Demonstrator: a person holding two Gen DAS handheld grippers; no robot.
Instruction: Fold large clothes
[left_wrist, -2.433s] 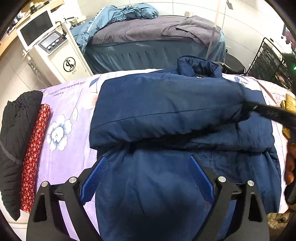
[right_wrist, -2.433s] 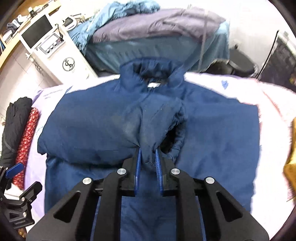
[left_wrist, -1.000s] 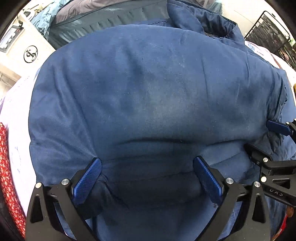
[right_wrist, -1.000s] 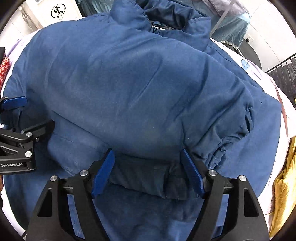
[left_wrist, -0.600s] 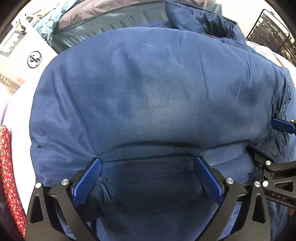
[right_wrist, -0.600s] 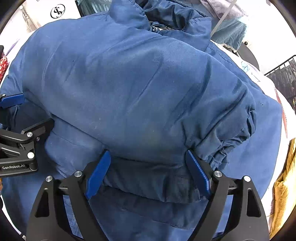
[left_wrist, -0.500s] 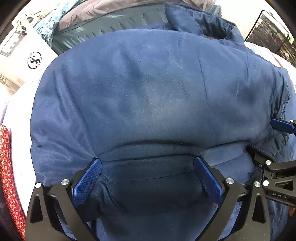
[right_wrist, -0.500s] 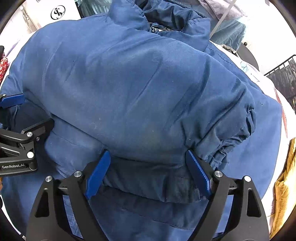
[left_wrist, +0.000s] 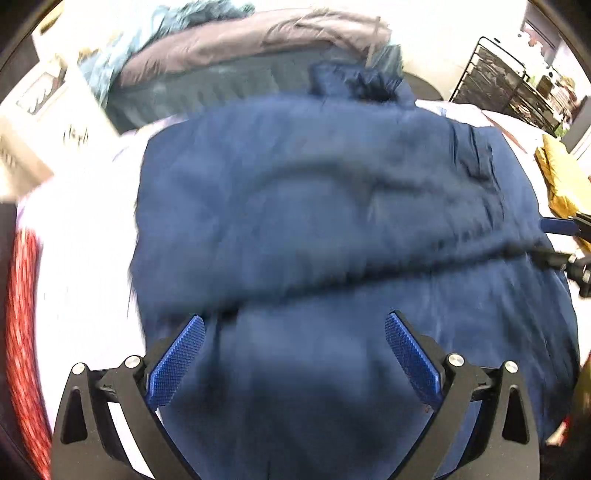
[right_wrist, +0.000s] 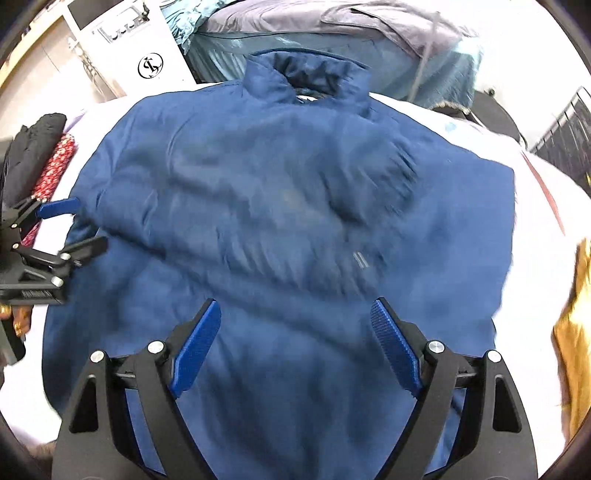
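A navy padded jacket (left_wrist: 314, 206) lies on the pale floral sheet with its sleeves folded across the chest and its collar (right_wrist: 306, 77) at the far end. My left gripper (left_wrist: 293, 350) is open and empty, above the jacket's lower part. My right gripper (right_wrist: 295, 339) is open and empty too, above the lower hem area. The jacket also fills the right wrist view (right_wrist: 280, 221). The left gripper shows at the left edge of the right wrist view (right_wrist: 55, 229); the right gripper's fingers (left_wrist: 557, 225) show at the right edge of the left wrist view.
Folded red floral cloth (right_wrist: 53, 166) and black cloth (right_wrist: 29, 147) lie at the left. A yellow garment (right_wrist: 572, 332) lies at the right. A bed with grey and blue bedding (right_wrist: 332, 33), a white machine (right_wrist: 136, 40) and a black wire rack (left_wrist: 506, 85) stand behind.
Both grippers have pulled back and up from the folded sleeves, so more of the jacket and the room shows. Both stay open. The views are motion-blurred.
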